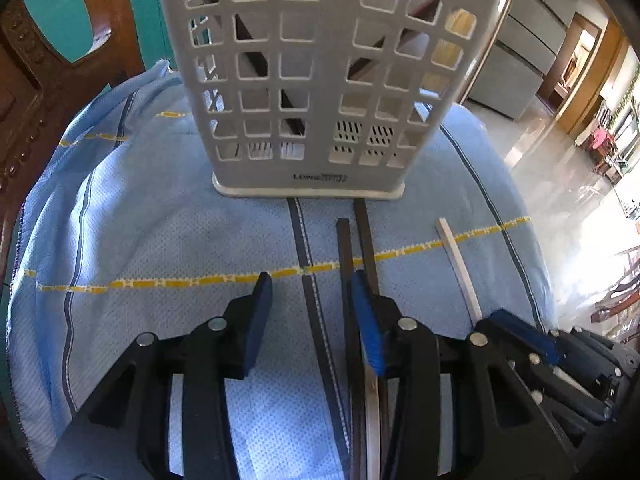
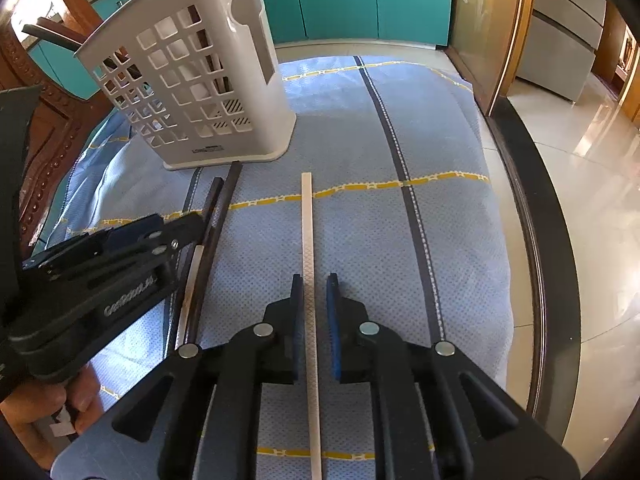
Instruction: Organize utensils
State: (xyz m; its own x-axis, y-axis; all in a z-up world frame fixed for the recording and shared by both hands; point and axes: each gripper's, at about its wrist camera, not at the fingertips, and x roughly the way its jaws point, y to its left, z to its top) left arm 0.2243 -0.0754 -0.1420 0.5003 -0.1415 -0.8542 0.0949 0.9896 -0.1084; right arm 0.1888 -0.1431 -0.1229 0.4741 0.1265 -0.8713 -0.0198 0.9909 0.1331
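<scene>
Nearest, the right gripper (image 2: 314, 280) straddles a white chopstick (image 2: 309, 240) lying on the blue cloth (image 2: 400, 240); its jaws stand slightly apart, with narrow gaps to the stick on both sides. The left gripper (image 1: 310, 288) is spread over bare cloth, two dark chopsticks (image 1: 356, 240) lying by its right finger. Farther back stands the white lattice holder (image 1: 304, 80) (dark sticks lean inside, and something pale in its right compartment)
</scene>
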